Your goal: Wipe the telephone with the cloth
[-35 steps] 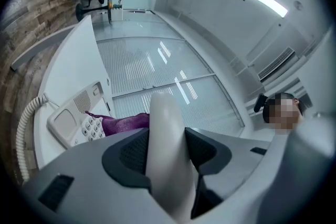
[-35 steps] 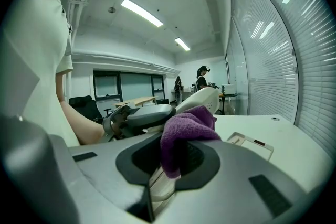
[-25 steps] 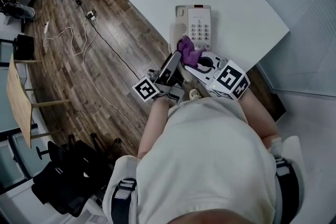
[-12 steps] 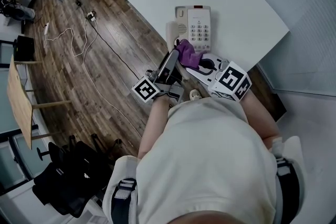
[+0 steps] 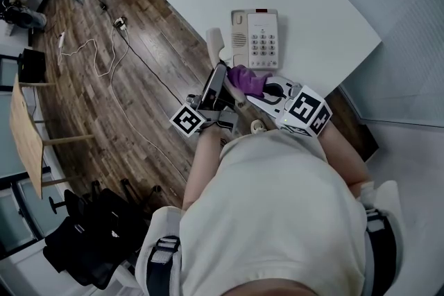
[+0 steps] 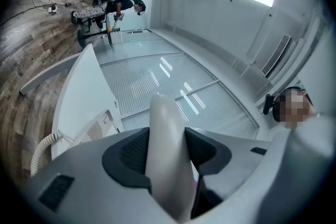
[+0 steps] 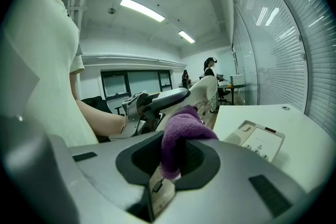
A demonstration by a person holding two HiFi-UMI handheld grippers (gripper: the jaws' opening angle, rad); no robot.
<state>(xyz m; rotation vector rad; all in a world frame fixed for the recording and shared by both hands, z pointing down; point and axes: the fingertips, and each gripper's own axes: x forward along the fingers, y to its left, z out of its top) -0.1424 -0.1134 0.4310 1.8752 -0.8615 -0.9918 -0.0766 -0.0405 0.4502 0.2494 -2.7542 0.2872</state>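
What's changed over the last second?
The left gripper, shut on the white plastic handset, swung it left off the white push-button telephone base. The right gripper drew the purple cloth back slightly toward the person. The base stayed put on the white table.

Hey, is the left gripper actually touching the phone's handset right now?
Touching. The left gripper view shows the handset clamped in the left gripper, with both jaws pressed against its sides and no gap on either side.
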